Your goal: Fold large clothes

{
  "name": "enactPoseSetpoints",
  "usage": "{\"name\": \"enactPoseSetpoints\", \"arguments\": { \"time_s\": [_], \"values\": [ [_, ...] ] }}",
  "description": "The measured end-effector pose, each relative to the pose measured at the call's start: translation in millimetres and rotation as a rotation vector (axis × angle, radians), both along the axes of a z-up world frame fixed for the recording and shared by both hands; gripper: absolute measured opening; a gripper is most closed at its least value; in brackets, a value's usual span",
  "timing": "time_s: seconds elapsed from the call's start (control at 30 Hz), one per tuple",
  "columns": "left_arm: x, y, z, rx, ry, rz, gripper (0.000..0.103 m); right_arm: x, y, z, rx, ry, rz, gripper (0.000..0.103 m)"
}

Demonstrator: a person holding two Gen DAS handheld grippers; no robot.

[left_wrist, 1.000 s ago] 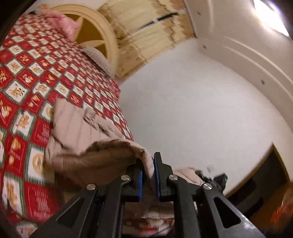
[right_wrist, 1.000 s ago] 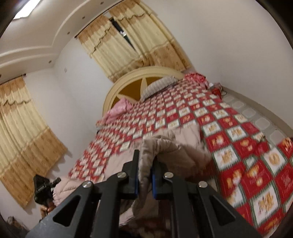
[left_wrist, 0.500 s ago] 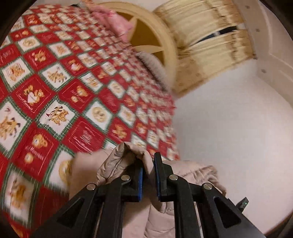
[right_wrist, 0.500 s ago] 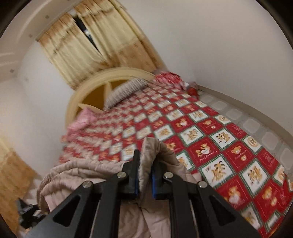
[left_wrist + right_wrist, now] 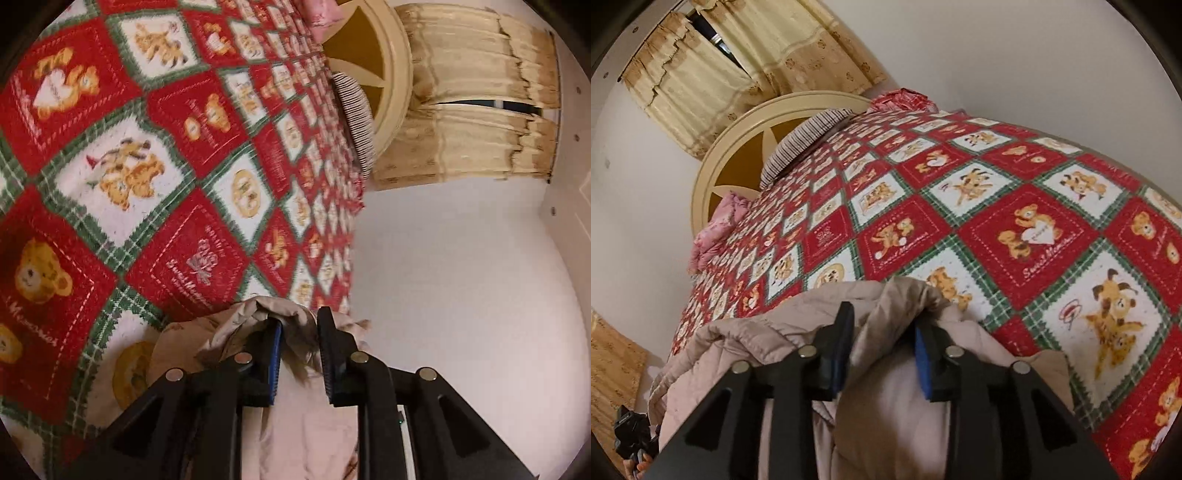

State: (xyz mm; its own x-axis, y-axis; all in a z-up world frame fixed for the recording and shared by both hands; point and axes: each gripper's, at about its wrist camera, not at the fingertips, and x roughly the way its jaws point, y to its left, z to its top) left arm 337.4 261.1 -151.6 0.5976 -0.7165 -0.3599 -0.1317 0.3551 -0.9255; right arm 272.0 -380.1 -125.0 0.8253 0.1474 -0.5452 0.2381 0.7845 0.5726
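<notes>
Both claws have spread since half a second ago: they were pinching the beige quilted puffer coat, now the jaws stand apart with cloth loose between them. Left gripper is slightly parted, a fold bunched at its tips; right gripper is wider, coat edge draped between. Coat lies heaped at 6 o'clock in both views, on the red-and-white teddy-bear patchwork blanket covering the bed; cream round headboard at 10 o'clock in the right view. My read: one fold just laid and released. Coat is bulky and wrinkled, so more folds and smoothing remain.
</notes>
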Motion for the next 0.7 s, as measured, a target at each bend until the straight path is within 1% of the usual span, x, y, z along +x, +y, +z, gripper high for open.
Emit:
{"name": "enactPoseSetpoints", "arguments": {
  "time_s": [0.03,0.07,0.1,0.17,0.2,0.23,0.27,0.3,0.33,0.37,0.4,0.43,0.47,0.5,0.53,0.6,0.67,0.7],
  "values": [
    [-3,-1,9,0.020,-0.022,-0.003,0.020,1,0,0,0.005,-0.003,0.002,0.038],
    [-6,-2,19,0.042,-0.046,-0.010,0.021,0,1,1,0.014,-0.010,0.006,0.043],
    [-9,-2,28,0.055,-0.072,-0.017,0.024,-3,-1,3,0.030,-0.022,0.017,0.045],
    [-17,4,47,0.045,-0.134,0.009,0.041,-2,2,6,0.041,-0.029,0.027,0.058],
    [-21,11,54,0.026,-0.153,0.037,0.060,-4,2,10,0.043,-0.030,0.030,0.061],
    [-29,23,63,-0.006,-0.168,0.086,0.073,-9,1,17,0.042,-0.035,0.026,0.065],
    [-34,31,69,-0.017,-0.174,0.127,0.076,-9,4,23,0.041,-0.044,0.019,0.068],
    [-42,38,79,0.000,-0.183,0.162,0.076,-19,2,33,0.042,-0.078,0.008,0.068],
    [-52,41,92,0.076,-0.206,0.176,0.076,-34,2,46,0.033,-0.124,-0.005,0.069],
    [-56,36,106,0.191,-0.228,0.170,0.076,-44,5,56,0.006,-0.153,-0.009,0.068],
    [-62,24,119,0.332,-0.244,0.147,0.076,-55,13,70,-0.054,-0.165,-0.003,0.066],
    [-69,1,130,0.496,-0.257,0.101,0.076,-65,28,83,-0.139,-0.154,0.024,0.056],
    [-76,-26,135,0.611,-0.278,0.052,0.076,-72,48,93,-0.229,-0.129,0.069,0.037],
    [-82,-43,137,0.661,-0.295,0.019,0.076,-75,62,97,-0.273,-0.115,0.104,0.029],
    [-90,-70,136,0.712,-0.319,-0.027,0.076,-81,85,100,-0.314,-0.105,0.162,0.025],
    [-102,-122,128,0.787,-0.342,-0.095,0.076,-88,124,100,-0.364,-0.100,0.232,0.025],
    [-102,-163,117,0.855,-0.340,-0.138,0.076,-90,153,96,-0.424,-0.096,0.271,0.025],
    [-101,-183,110,0.886,-0.352,-0.157,0.076,-88,168,94,-0.466,-0.089,0.273,0.025]
  ]
}}
